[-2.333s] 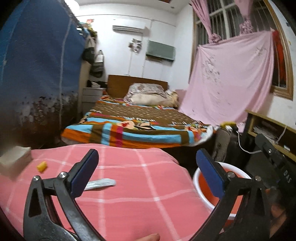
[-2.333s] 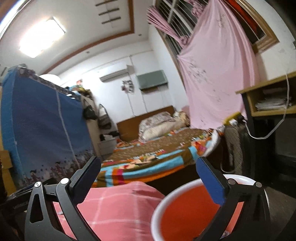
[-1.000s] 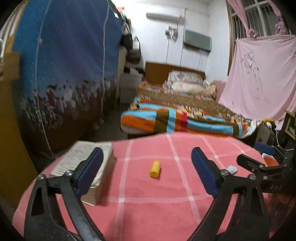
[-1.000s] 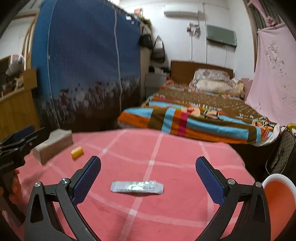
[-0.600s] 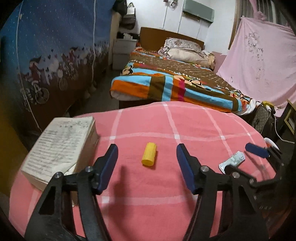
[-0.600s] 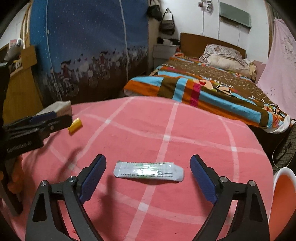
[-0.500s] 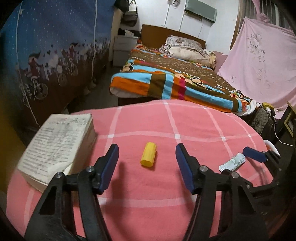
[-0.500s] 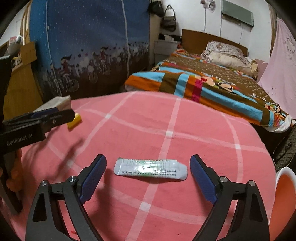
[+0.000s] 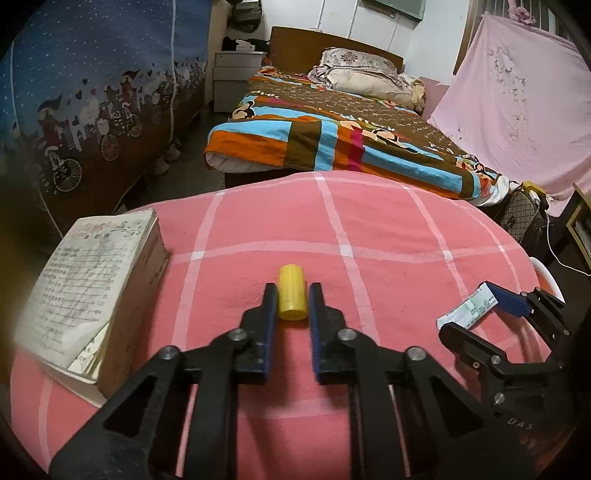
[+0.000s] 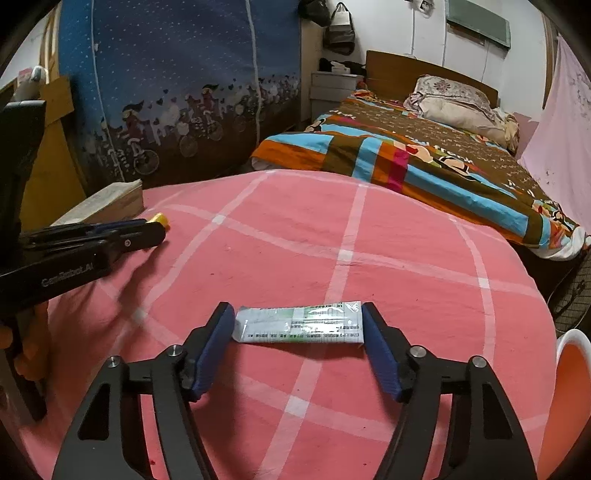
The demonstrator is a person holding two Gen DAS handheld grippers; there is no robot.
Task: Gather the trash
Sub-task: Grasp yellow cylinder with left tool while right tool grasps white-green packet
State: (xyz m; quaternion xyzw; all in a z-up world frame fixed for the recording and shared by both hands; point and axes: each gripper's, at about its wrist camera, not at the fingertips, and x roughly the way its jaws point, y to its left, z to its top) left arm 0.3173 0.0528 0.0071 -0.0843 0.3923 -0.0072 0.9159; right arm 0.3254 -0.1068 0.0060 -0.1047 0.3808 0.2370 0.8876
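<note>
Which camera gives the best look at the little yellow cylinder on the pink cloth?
The left wrist view: the yellow cylinder lies centred and near, clamped between the left gripper pads. The right wrist view shows only its tip, far off beyond that gripper.

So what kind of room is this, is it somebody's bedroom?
Most likely a bedroom in a home. There is a bed with a striped blanket and a pillow, a white nightstand beside it, and handbags hanging on the wall.
</note>
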